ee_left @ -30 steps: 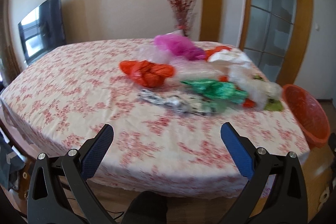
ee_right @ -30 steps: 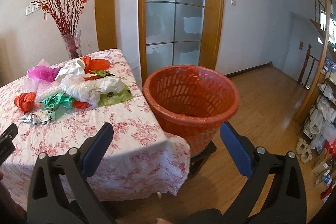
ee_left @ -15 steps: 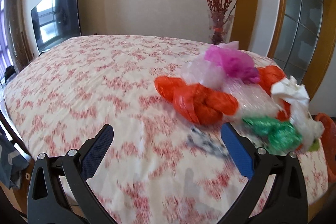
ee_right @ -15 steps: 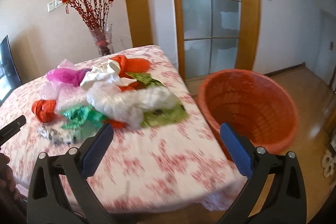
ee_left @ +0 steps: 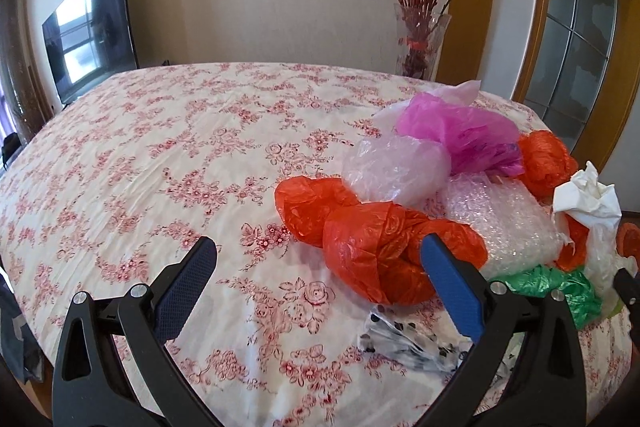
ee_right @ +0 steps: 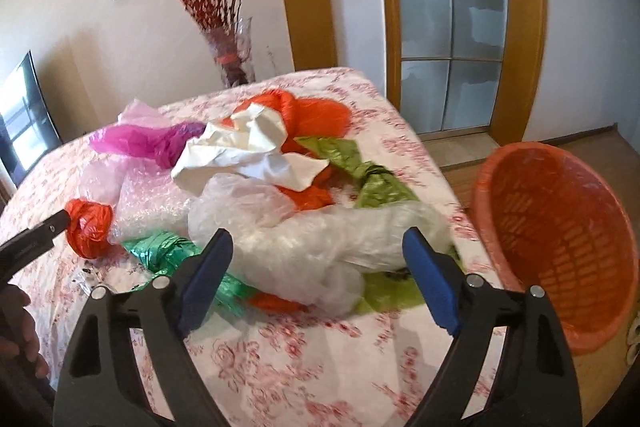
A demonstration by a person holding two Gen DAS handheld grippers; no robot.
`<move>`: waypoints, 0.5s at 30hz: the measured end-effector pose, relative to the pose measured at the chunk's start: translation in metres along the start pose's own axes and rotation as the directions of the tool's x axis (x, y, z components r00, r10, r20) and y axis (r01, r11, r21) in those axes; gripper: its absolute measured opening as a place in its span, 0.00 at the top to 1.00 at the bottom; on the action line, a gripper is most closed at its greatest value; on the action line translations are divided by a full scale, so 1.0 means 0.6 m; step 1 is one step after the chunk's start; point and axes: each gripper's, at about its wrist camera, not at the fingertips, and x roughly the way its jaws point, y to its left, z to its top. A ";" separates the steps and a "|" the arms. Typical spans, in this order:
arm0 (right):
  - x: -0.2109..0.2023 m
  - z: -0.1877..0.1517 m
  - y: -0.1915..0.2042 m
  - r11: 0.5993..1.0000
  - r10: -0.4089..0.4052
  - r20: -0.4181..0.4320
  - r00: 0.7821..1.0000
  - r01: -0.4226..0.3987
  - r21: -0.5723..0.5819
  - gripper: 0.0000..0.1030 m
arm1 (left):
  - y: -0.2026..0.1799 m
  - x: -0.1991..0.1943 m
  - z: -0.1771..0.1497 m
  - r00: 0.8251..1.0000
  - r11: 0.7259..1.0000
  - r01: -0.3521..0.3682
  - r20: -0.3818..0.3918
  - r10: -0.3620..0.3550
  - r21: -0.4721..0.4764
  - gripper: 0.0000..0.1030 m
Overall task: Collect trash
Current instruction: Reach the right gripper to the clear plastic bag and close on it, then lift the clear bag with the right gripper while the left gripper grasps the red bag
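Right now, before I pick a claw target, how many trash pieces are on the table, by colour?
Orange bags: 2
Magenta bag: 1
Green bags: 2
Clear plastic: 3
White paper: 1
Printed wrapper: 1
Total: 10; buried orange scraps not counted.

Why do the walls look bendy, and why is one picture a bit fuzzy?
Both views come through a fisheye lens, so the door frame curves in the right wrist view and the TV leans in the left wrist view. The left view is sharp; the right view is softly smeared, especially the clear plastic bag and the tablecloth print.
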 end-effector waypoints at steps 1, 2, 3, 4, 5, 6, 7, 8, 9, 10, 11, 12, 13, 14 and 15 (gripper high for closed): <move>0.006 0.000 0.001 1.000 -0.002 -0.009 1.000 0.002 -0.003 0.21 | 0.000 0.004 -0.001 1.000 1.000 0.004 -0.006 -0.004 -0.002 0.03; 0.013 -0.001 0.003 1.000 0.001 -0.022 1.000 -0.002 -0.004 0.23 | 0.000 0.006 -0.001 1.000 1.000 0.008 -0.008 -0.008 -0.002 0.03; 0.017 -0.003 0.003 1.000 0.004 -0.032 0.999 -0.004 -0.004 0.25 | 0.000 0.009 -0.002 1.000 1.000 0.013 -0.012 -0.013 -0.001 0.03; 0.025 -0.005 0.004 1.000 0.011 -0.047 0.999 -0.011 -0.004 0.30 | 0.000 0.011 -0.001 1.000 1.000 0.017 -0.015 -0.017 0.000 0.03; 0.031 -0.007 0.004 1.000 0.018 -0.063 0.998 -0.018 -0.004 0.36 | -0.001 0.013 -0.001 1.000 1.000 0.021 -0.016 -0.021 0.003 0.03; 0.033 -0.009 0.002 1.000 0.025 -0.072 0.997 -0.025 -0.003 0.40 | -0.002 0.014 -0.001 1.000 1.000 0.025 -0.016 -0.025 0.007 0.03; 0.037 -0.011 0.002 0.999 0.035 -0.083 0.996 -0.035 -0.002 0.47 | -0.003 0.015 -0.001 0.999 0.999 0.032 -0.016 -0.032 0.011 0.04; 0.038 -0.013 0.001 0.999 0.046 -0.086 0.995 -0.046 0.000 0.54 | -0.004 0.017 -0.001 0.999 0.999 0.037 -0.018 -0.037 0.014 0.05; 0.037 -0.015 0.002 0.998 0.056 -0.085 0.995 -0.056 0.000 0.56 | -0.004 0.017 -0.001 0.999 0.999 0.043 -0.019 -0.043 0.016 0.06; 0.035 -0.015 0.003 0.998 0.057 -0.080 0.995 -0.057 -0.005 0.60 | -0.005 0.019 0.000 0.998 0.999 0.051 -0.023 -0.051 0.019 0.10; 0.032 -0.018 0.005 0.998 0.058 -0.075 0.996 -0.059 -0.011 0.63 | -0.006 0.021 0.001 0.998 0.998 0.058 -0.026 -0.058 0.020 0.12; 0.029 -0.018 0.007 0.998 0.058 -0.071 0.996 -0.059 -0.018 0.64 | -0.007 0.023 0.001 0.997 0.997 0.071 -0.033 -0.070 0.021 0.13; 0.025 -0.018 0.008 0.998 0.060 -0.065 0.996 -0.061 -0.023 0.65 | -0.008 0.024 0.001 0.996 0.997 0.079 -0.037 -0.078 0.021 0.15; 0.021 -0.018 0.009 0.998 0.063 -0.061 0.996 -0.065 -0.024 0.65 | -0.009 0.026 0.002 0.995 0.996 0.088 -0.041 -0.087 0.021 0.17; 0.017 -0.018 0.008 0.998 0.065 -0.058 0.996 -0.067 -0.023 0.65 | -0.011 0.028 0.003 0.994 0.995 0.097 -0.047 -0.096 0.021 0.17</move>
